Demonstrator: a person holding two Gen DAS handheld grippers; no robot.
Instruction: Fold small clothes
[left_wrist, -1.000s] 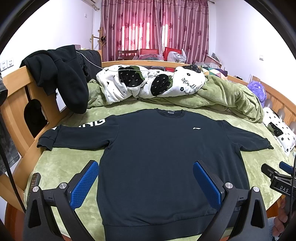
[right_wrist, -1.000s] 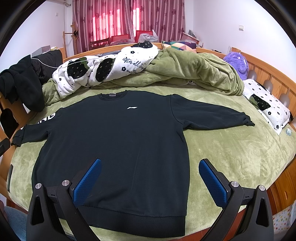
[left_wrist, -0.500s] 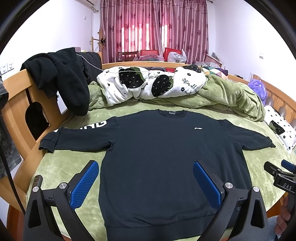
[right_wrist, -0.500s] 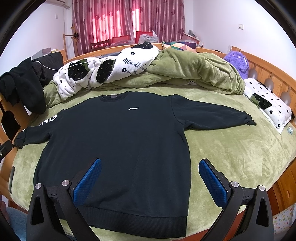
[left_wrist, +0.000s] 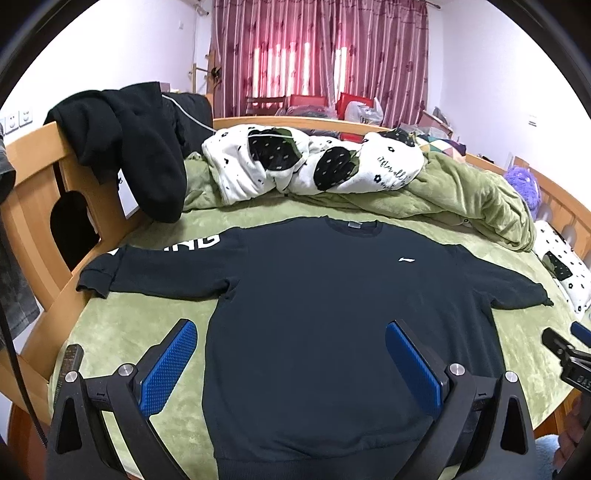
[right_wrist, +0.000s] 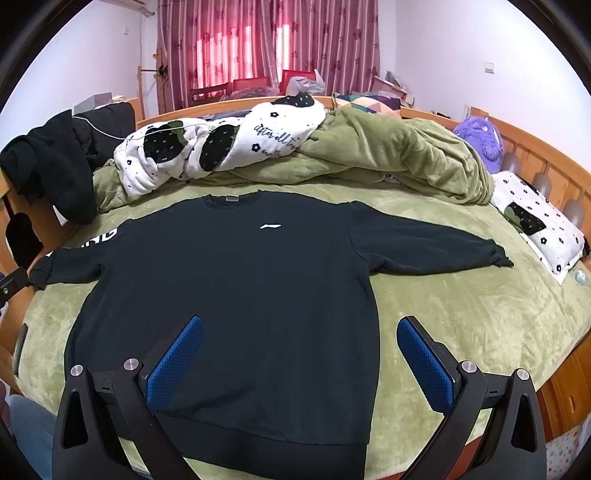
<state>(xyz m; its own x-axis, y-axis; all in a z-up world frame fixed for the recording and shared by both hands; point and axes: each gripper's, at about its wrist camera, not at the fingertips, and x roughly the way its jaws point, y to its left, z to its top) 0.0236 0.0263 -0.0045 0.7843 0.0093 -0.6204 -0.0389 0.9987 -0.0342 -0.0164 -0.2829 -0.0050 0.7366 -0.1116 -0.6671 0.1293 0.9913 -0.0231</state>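
Note:
A dark navy sweatshirt (left_wrist: 325, 317) (right_wrist: 236, 295) lies flat and face up on the green bed cover, both sleeves spread out sideways, hem toward me. White letters mark its left sleeve (left_wrist: 192, 243), and a small white logo (right_wrist: 270, 226) sits on the chest. My left gripper (left_wrist: 291, 365) hovers open above the lower body of the sweatshirt, nothing between its blue pads. Over the hem area on the right side, my right gripper (right_wrist: 299, 358) is open and empty too. The right gripper's tip (left_wrist: 561, 347) shows at the left wrist view's right edge.
A rumpled green blanket (right_wrist: 388, 155) and a white spotted quilt (left_wrist: 314, 162) are piled behind the sweatshirt. A black garment (left_wrist: 144, 147) hangs over the wooden bed frame (left_wrist: 37, 177) at left. A white pillow (right_wrist: 535, 221) and a purple plush toy (right_wrist: 480, 136) lie at right.
Both grippers have drawn back and risen slightly, so the sweatshirt sits a little farther away. The sweatshirt itself has not moved, and both grippers stay open.

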